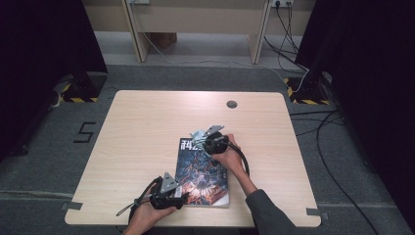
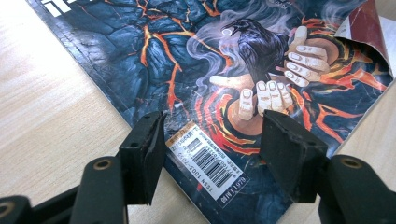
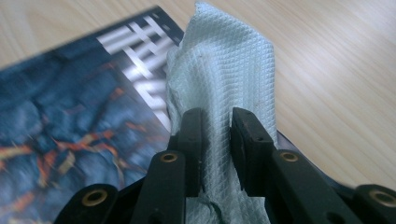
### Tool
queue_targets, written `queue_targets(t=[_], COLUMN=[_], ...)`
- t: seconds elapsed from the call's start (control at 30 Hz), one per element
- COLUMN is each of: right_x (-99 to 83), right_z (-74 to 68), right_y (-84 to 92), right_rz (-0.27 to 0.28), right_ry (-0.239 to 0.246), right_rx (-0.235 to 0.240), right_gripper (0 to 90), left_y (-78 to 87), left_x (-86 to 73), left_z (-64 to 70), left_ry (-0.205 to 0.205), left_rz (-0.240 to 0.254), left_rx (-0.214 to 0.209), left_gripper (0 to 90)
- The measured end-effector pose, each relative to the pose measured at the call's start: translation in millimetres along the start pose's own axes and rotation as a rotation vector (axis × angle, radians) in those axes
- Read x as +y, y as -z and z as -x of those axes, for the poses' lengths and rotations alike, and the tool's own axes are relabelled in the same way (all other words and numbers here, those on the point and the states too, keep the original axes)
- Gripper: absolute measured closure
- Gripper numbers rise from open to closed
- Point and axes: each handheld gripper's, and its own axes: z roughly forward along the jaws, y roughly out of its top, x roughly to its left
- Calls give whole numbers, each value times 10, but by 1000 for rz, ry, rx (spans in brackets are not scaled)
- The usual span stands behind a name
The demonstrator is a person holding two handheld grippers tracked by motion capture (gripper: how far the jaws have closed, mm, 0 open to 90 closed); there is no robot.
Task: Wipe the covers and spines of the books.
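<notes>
A magazine (image 1: 203,171) with a dark blue and orange lava cover lies on the wooden table (image 1: 147,117), near the front edge. My left gripper (image 1: 182,198) sits at its near left corner. In the left gripper view its jaws (image 2: 210,130) stand apart over the barcode on the cover (image 2: 187,56), with nothing clamped between them. My right gripper (image 1: 201,139) is at the magazine's far edge, shut on a pale green textured cloth (image 1: 197,135). The right gripper view has the cloth (image 3: 224,65) pinched between the pads (image 3: 217,121), draping onto the cover's title (image 3: 135,51).
A round cable hole (image 1: 232,104) is in the table's far side. One cover corner (image 2: 364,23) curls up. Beyond the table are desk legs (image 1: 137,34), floor cables (image 1: 288,39) and dark curtains at both sides.
</notes>
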Motion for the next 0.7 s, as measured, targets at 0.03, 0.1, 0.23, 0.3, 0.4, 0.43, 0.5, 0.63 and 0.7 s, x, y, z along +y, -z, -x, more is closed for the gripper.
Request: queue_targets(t=[0.03, 0.1, 0.23, 0.3, 0.4, 0.43, 0.5, 0.63, 0.7], right_x=[-40, -106, -180, -203, -207, -207, -211, -231, -255], right_z=[40, 112, 259, 282, 269, 266, 256, 210, 137], right_y=[24, 70, 118, 130, 138, 137, 137, 157, 199], right_rz=[1, -3, -8, -3, -9, -9, -5, -4, -3], right_ry=[1, -11, -44, -57, -39, -41, -43, -31, -36], right_rx=[-17, -44, -68, -67, -85, -87, -91, -95, -52], right_gripper=[748, 747, 749, 749, 749, 749, 749, 749, 741], left_y=[0, -2, -2, -2, -2, -2, -2, -2, -2], left_x=[0, 0, 0, -1, -1, -1, -1, 1, 1], left_z=[0, 3, 3, 2, 1, 1, 1, 0, 0], left_ry=[0, 4, 4, 3, 2, 2, 2, 2, 2], left_rz=[0, 3, 3, 4, 4, 4, 4, 3, 3], left_rx=[0, -1, -1, -1, -1, -1, -1, -1, -2], left_gripper=[395, 395, 395, 395, 395, 395, 395, 395, 395])
